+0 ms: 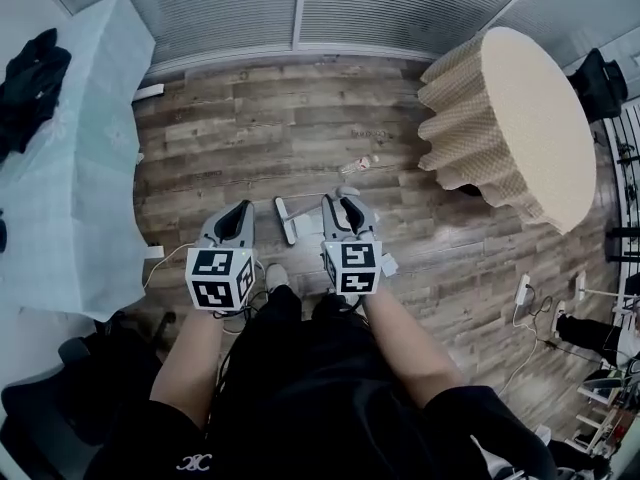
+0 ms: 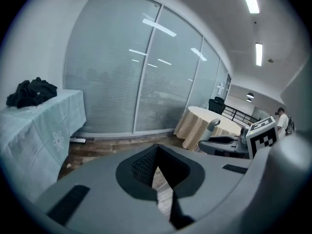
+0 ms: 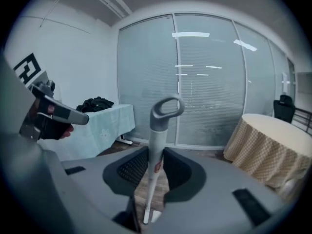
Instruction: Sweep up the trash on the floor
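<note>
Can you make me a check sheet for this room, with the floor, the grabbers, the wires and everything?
Surface: wooden floor, plank pattern.
Job's things: small bits of trash lie ahead of the grippers; a grey handle with a loop top stands upright, its white foot on the floor. Broom or dustpan, cannot tell.
Clutter: black clothes on the blue-clothed table.
Grippers: left gripper shut, nothing in it; right gripper shut on the grey handle.
Cables: white power strip with cables on the floor at the right.
Surroundings: round table with a beige cloth; blinds along the wall.
</note>
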